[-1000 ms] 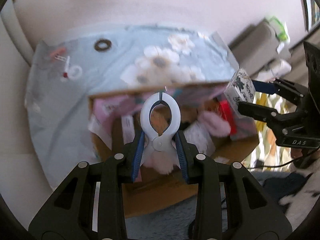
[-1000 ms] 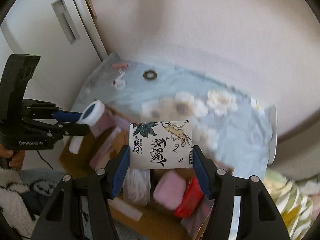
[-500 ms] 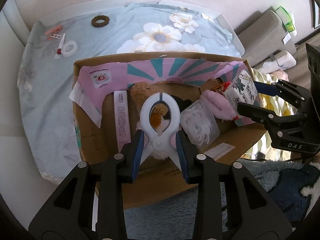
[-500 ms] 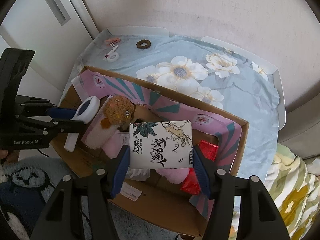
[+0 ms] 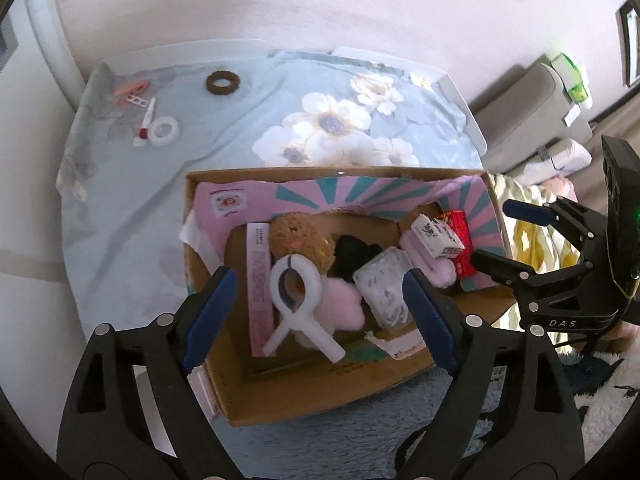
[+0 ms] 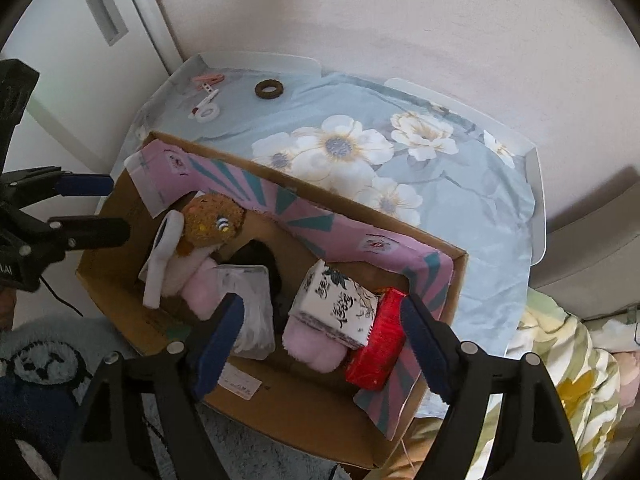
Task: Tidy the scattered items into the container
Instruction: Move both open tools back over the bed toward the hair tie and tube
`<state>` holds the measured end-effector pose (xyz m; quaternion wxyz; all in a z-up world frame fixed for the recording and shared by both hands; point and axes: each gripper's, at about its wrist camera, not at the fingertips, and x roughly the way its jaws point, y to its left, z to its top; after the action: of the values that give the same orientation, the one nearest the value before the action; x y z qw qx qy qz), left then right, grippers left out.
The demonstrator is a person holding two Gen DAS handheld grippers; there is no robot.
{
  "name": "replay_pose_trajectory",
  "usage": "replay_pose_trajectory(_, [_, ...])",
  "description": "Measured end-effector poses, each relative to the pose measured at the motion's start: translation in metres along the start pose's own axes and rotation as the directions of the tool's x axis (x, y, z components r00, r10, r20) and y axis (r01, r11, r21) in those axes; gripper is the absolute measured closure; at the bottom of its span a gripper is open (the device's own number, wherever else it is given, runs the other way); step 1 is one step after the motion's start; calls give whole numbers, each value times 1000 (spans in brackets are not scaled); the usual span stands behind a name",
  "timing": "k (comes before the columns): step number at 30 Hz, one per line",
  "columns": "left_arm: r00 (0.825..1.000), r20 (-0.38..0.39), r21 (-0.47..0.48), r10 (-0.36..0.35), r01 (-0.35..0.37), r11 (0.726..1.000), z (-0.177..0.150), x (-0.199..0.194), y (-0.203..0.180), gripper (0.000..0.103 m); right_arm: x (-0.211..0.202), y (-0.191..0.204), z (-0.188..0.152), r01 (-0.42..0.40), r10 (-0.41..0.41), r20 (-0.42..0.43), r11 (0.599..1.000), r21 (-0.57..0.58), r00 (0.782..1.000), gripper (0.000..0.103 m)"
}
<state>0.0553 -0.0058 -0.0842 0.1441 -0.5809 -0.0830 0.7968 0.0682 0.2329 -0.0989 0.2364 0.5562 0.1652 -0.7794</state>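
Note:
A cardboard box [image 5: 304, 396] [image 6: 304, 420] with pink flaps stands on the floor beside a low table. Inside lie a white clip [image 5: 298, 300] [image 6: 160, 264], a white printed pack [image 5: 436, 236] [image 6: 340, 304], a brown plush [image 5: 300, 240] [image 6: 212, 224], pink fluff, a clear pouch and a red packet [image 6: 376, 344]. My left gripper [image 5: 316, 312] is open above the clip. My right gripper [image 6: 320, 336] is open above the printed pack. On the table remain a brown ring [image 5: 222, 83] [image 6: 269, 89], a white ring [image 5: 162, 130] [image 6: 208, 112] and a pink clip [image 5: 130, 89] [image 6: 208, 79].
The table wears a light blue floral cloth [image 5: 332, 128] [image 6: 400, 160] and stands against a wall. A white door [image 6: 92, 32] is at the left. A grey cushion [image 5: 536, 112] and a yellow patterned blanket [image 6: 568, 392] lie to the right. A fluffy blue rug [image 5: 320, 440] is under the box.
Both grippers opened. The white clip dropped from the left gripper into the box, and the printed pack dropped from the right gripper onto the pink fluff. Both grippers rose a little.

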Motion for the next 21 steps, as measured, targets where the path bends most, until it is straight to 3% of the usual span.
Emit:
replay_pose_trajectory(13, [998, 59, -67, 32, -28, 997, 13, -23, 32, 18, -15, -1, 11, 31, -31, 53, 1000, -6, 998, 25])
replay_pose_trajectory(15, [996, 81, -91, 46, -39, 995, 17, -31, 44, 18, -24, -5, 17, 11, -12, 94, 1000, 12, 996, 23])
replay_pose_trajectory(17, [994, 97, -110, 55, -44, 993, 21, -37, 54, 18, -34, -9, 22, -18, 13, 148, 999, 33, 989, 14])
replay_pose_trajectory(19, [991, 112, -133, 66, -51, 990, 24, -43, 66, 18, -44, -13, 29, -56, 45, 215, 997, 45, 976, 0])
replay_pose_trajectory(21, [989, 124, -154, 79, -60, 986, 28, -49, 78, 18, -54, -14, 35, -83, 65, 296, 995, 48, 953, 0])
